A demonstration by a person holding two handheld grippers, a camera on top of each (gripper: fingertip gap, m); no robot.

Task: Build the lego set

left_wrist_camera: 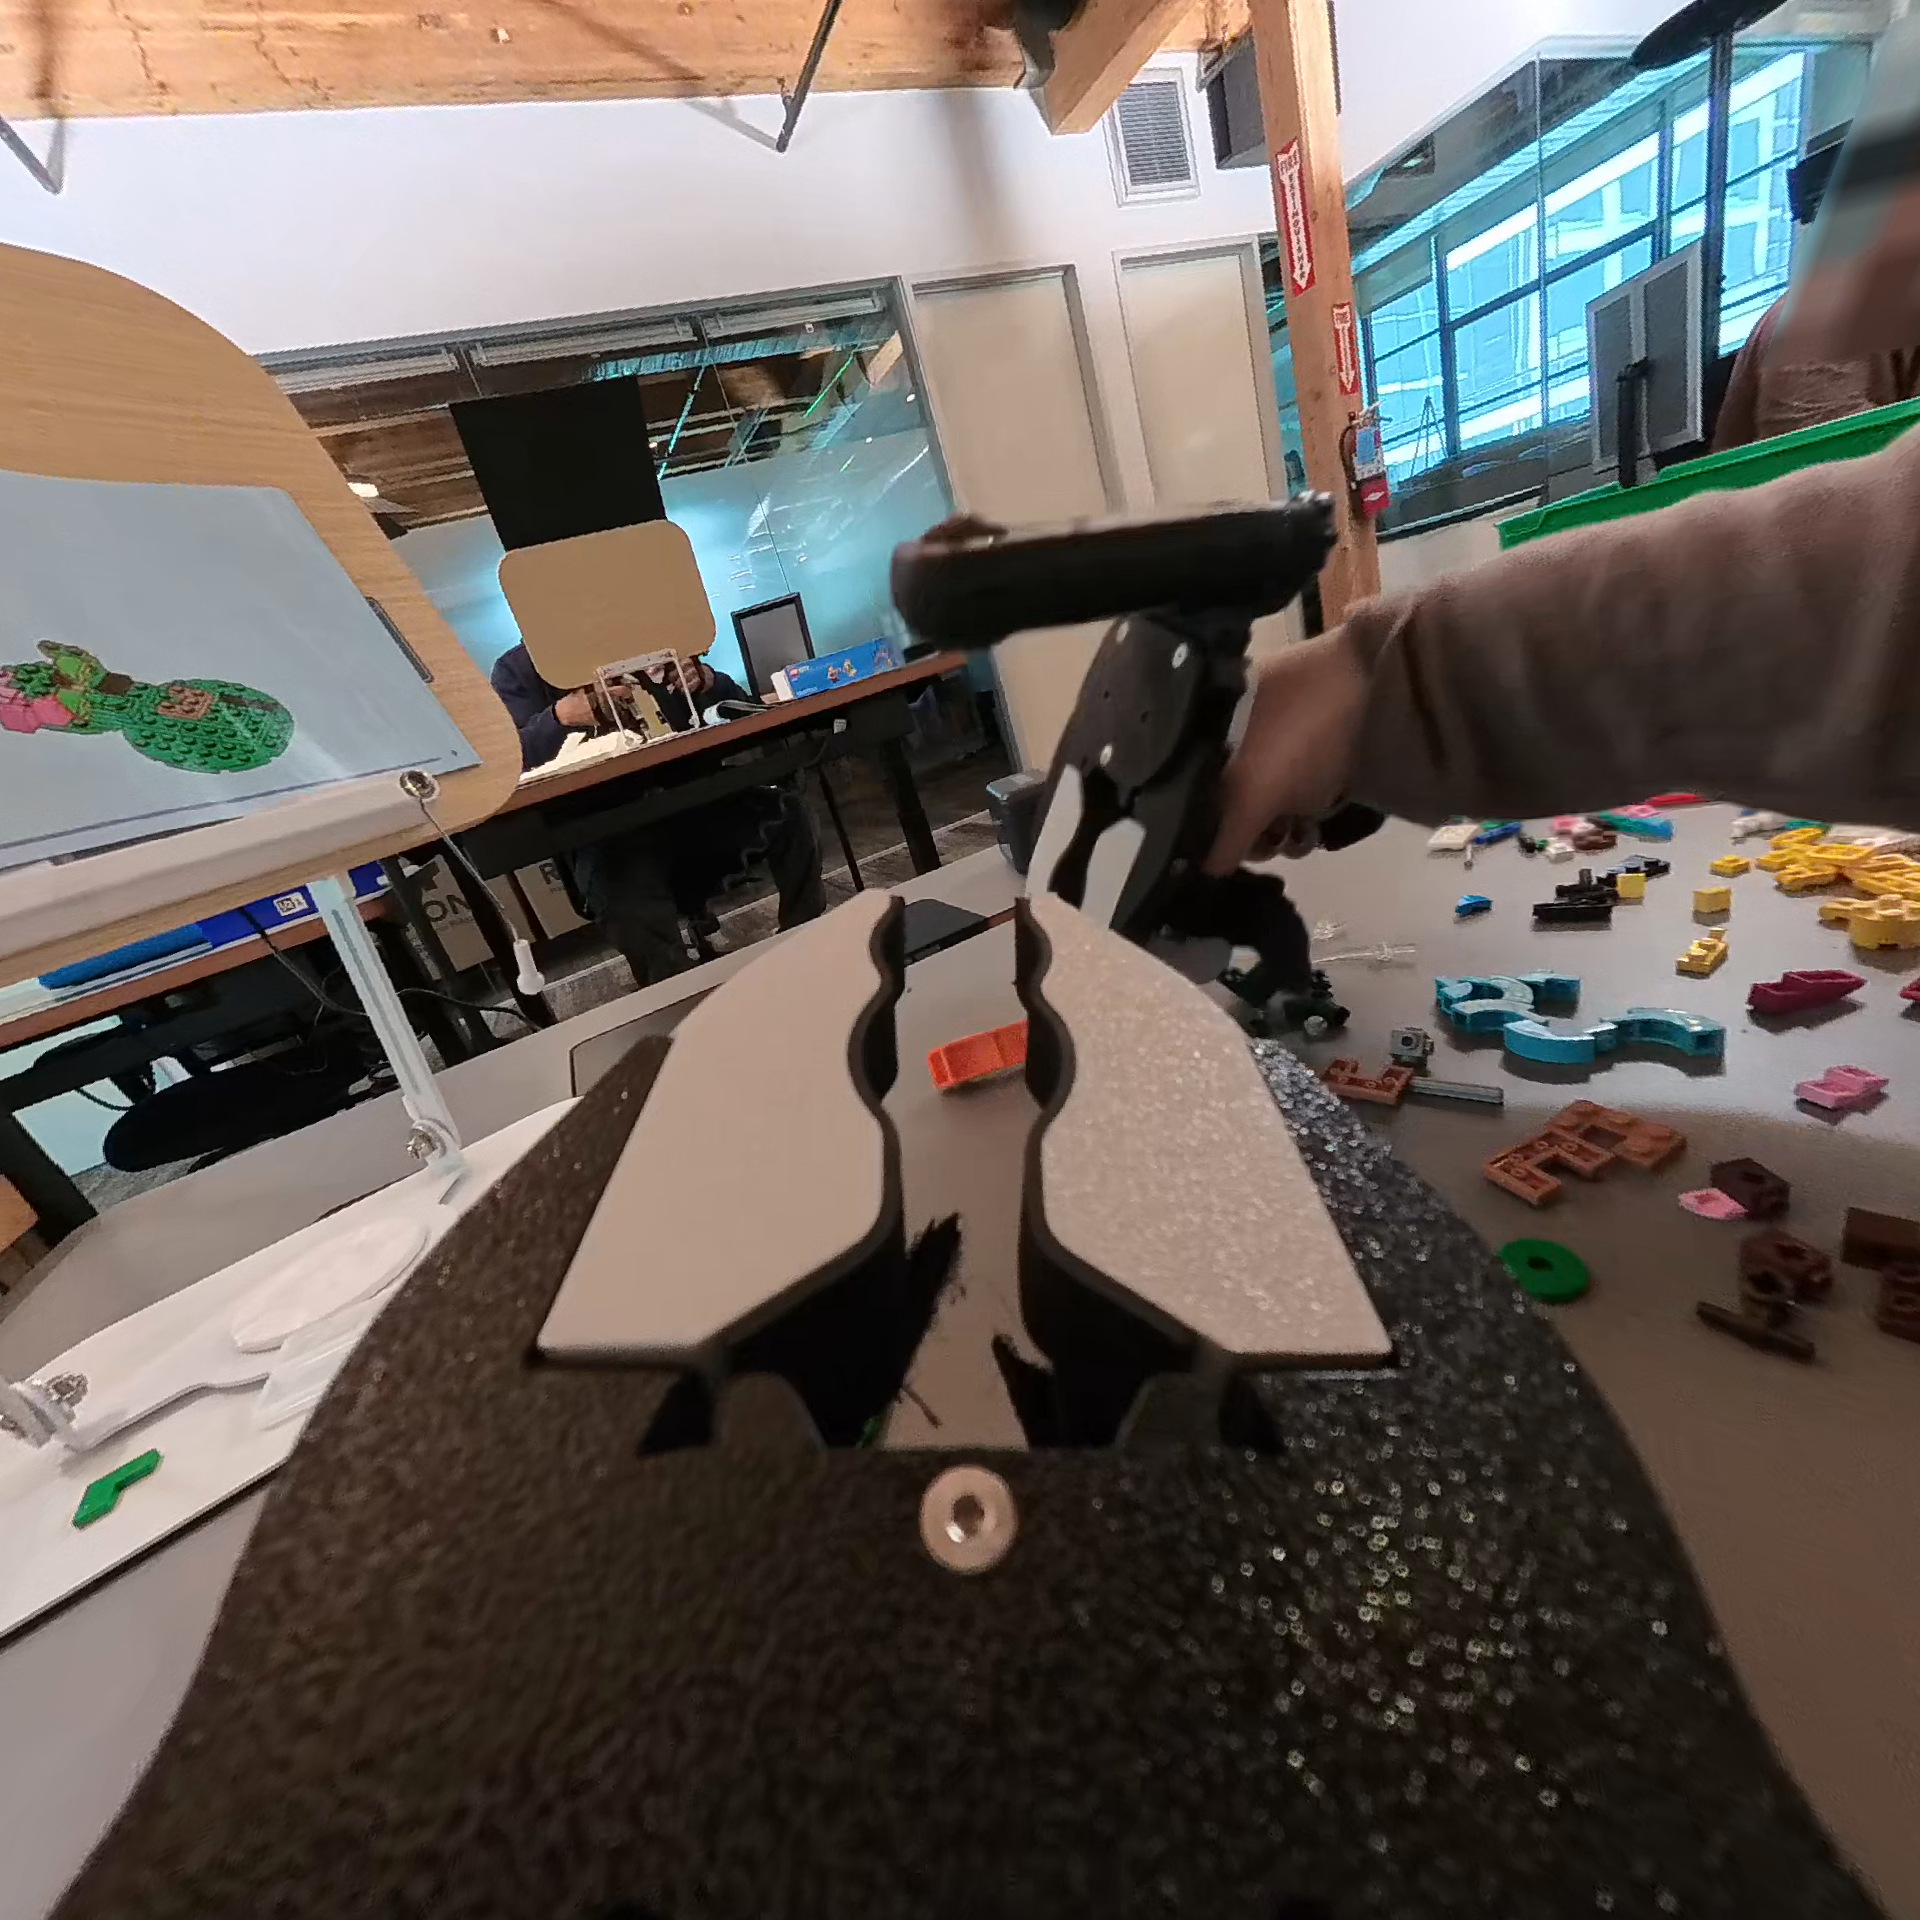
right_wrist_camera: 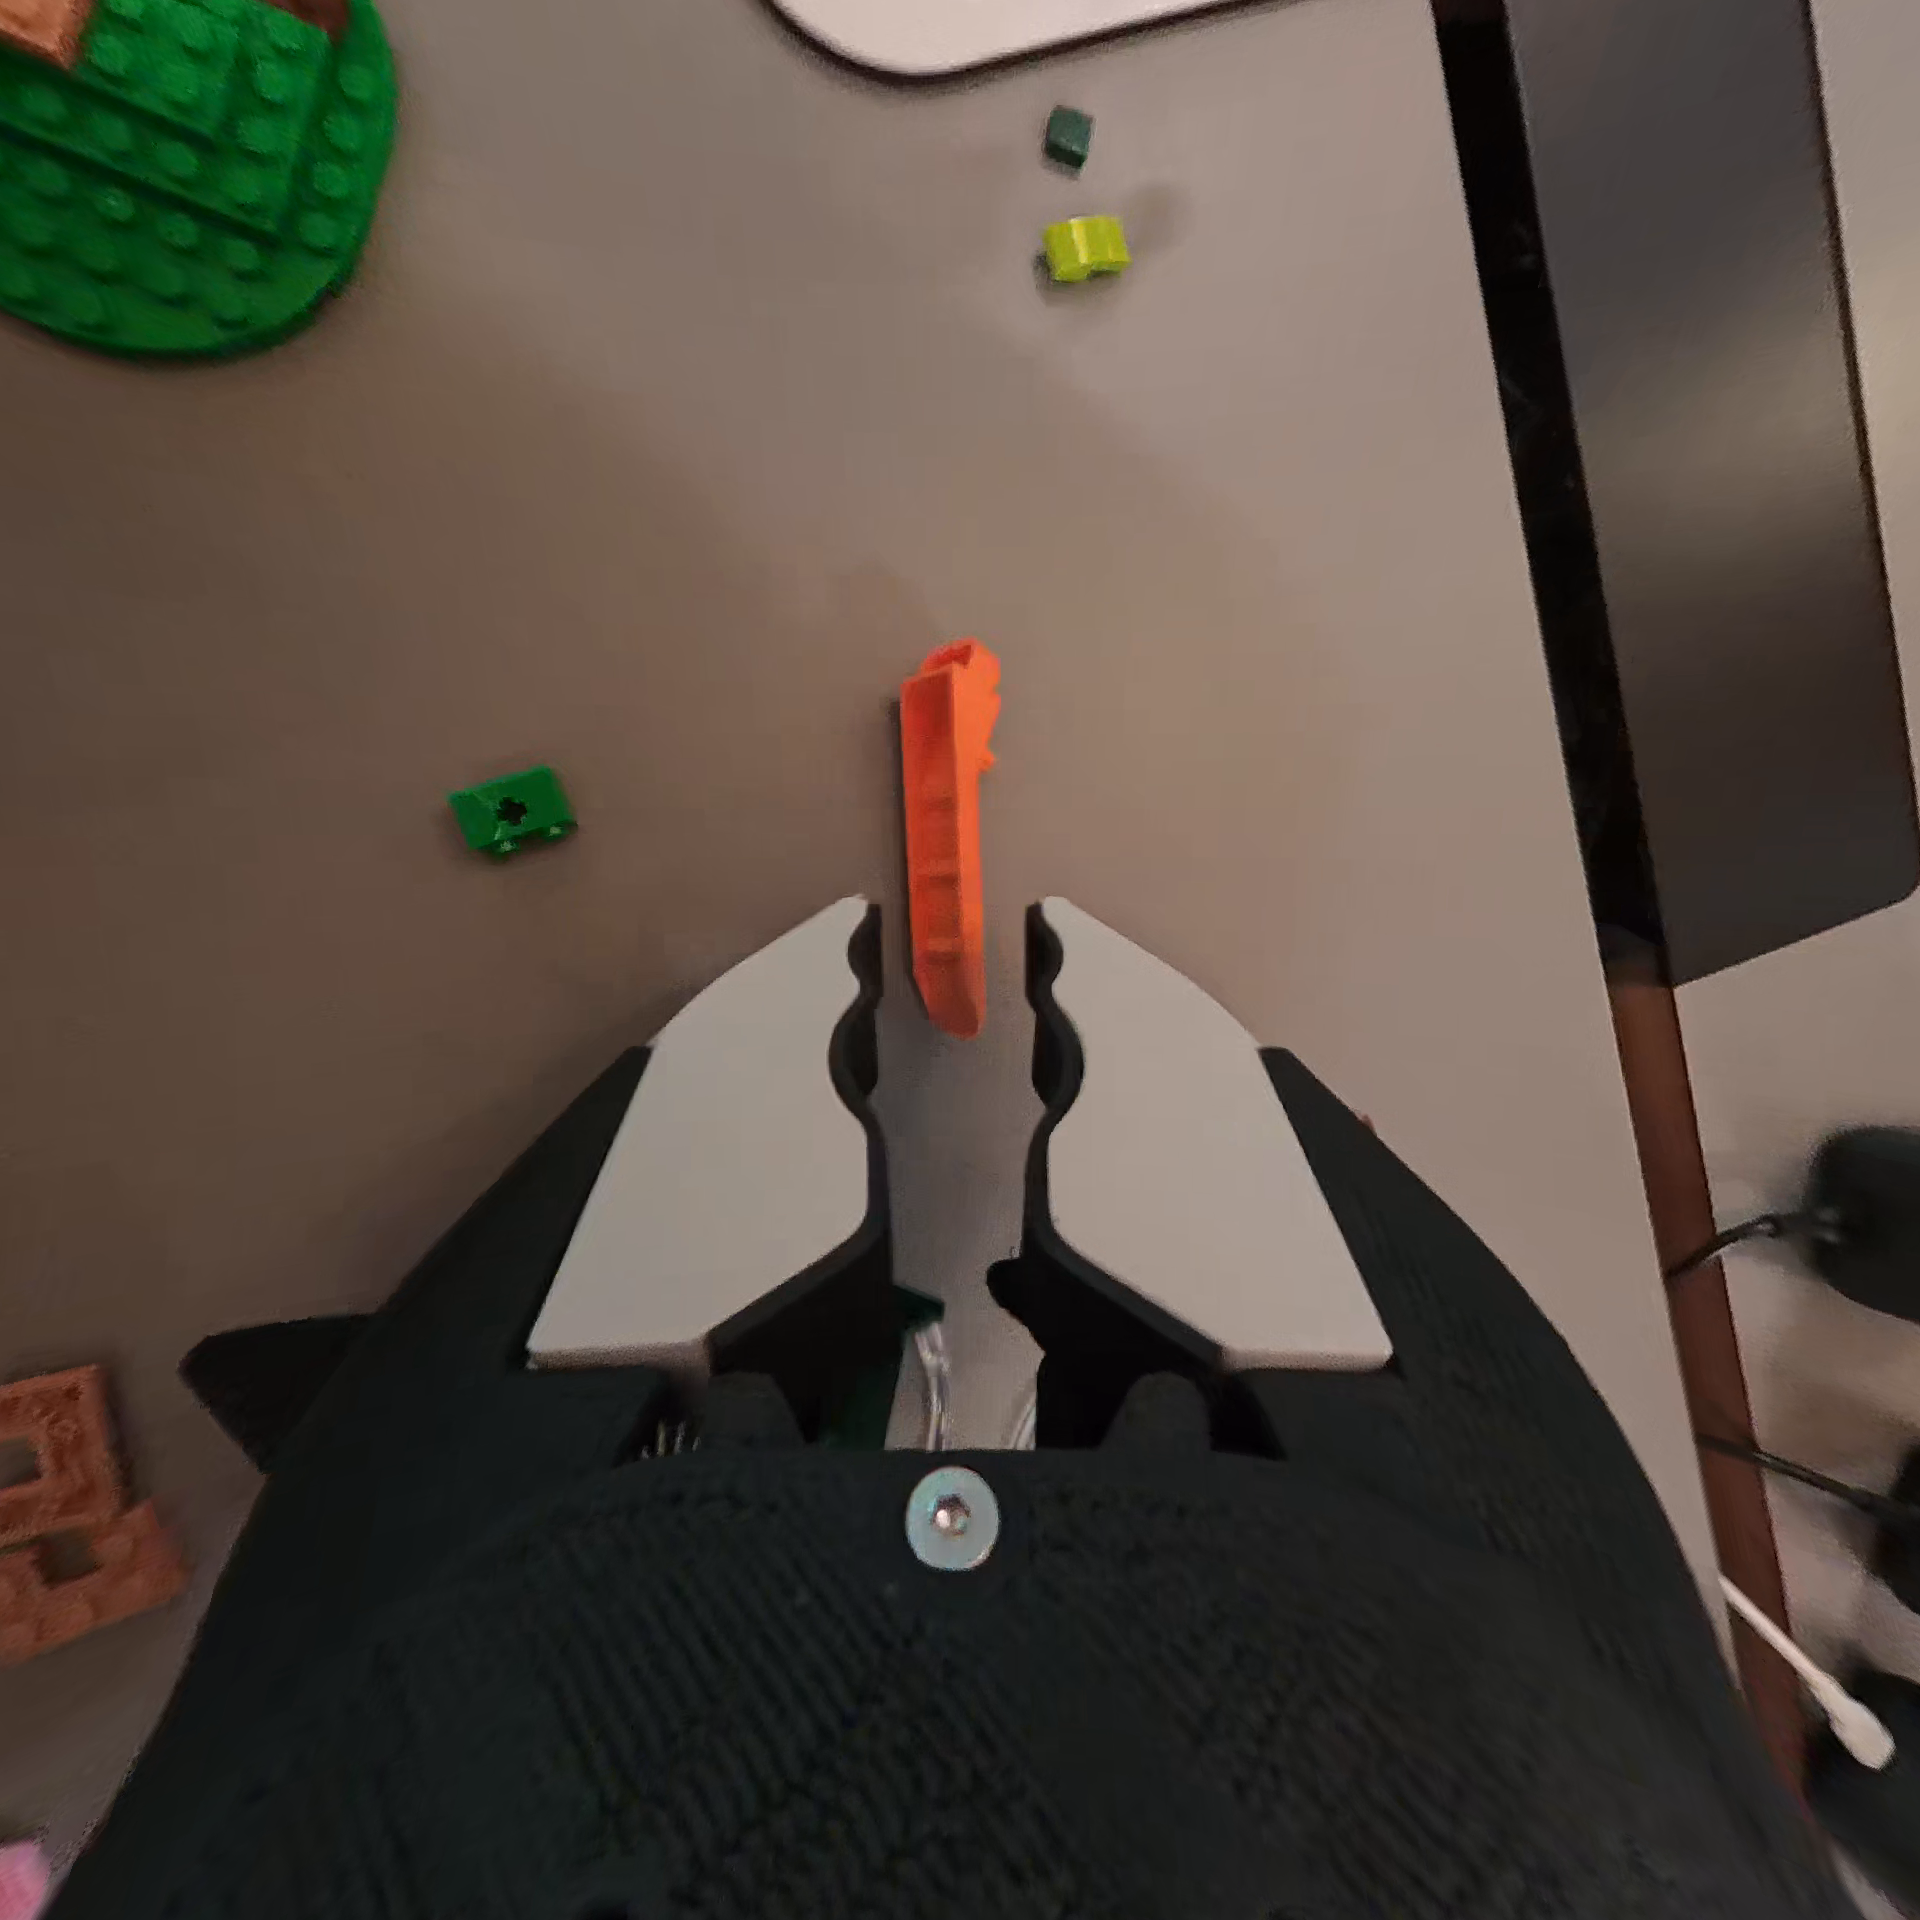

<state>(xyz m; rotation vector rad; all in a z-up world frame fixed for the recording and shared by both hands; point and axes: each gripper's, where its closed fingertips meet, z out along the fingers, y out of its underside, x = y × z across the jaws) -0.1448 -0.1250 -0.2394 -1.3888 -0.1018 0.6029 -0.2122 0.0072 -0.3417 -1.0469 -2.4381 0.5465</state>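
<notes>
Closest to the right wrist camera, the right gripper [right_wrist_camera: 951, 914] points down at a grey table [right_wrist_camera: 675, 540] with its two fingers parted and gripping nothing. An orange brick separator [right_wrist_camera: 945, 831] lies flat on the table, one end reaching into the gap between the fingertips; whether either finger touches it cannot be told. A small green brick [right_wrist_camera: 512, 810] sits to the left of the separator, well apart from it. Farther along, a lime piece [right_wrist_camera: 1084, 247] and a dark green piece [right_wrist_camera: 1070, 133] lie near each other. At the upper left edge sits a round green build [right_wrist_camera: 187, 177] of studded plates, with brown parts on top.

From the left wrist camera, the left gripper [left_wrist_camera: 956, 914] is held low over the same table, its fingers spread and empty. The orange separator shows through the gap between them, lying on the table beyond. Past the fingertips, the other gripper tilts down toward the table, held by a hand [left_wrist_camera: 1283, 769] in a brown sleeve. To the right, loose pieces are scattered: brown plates [left_wrist_camera: 1584, 1148], a green ring [left_wrist_camera: 1545, 1268], turquoise curved pieces [left_wrist_camera: 1558, 1018] and yellow pieces [left_wrist_camera: 1849, 873]. On the left, an instruction sheet [left_wrist_camera: 187, 644] showing the green model leans on a wooden stand. In the far background a person sits at another desk.
</notes>
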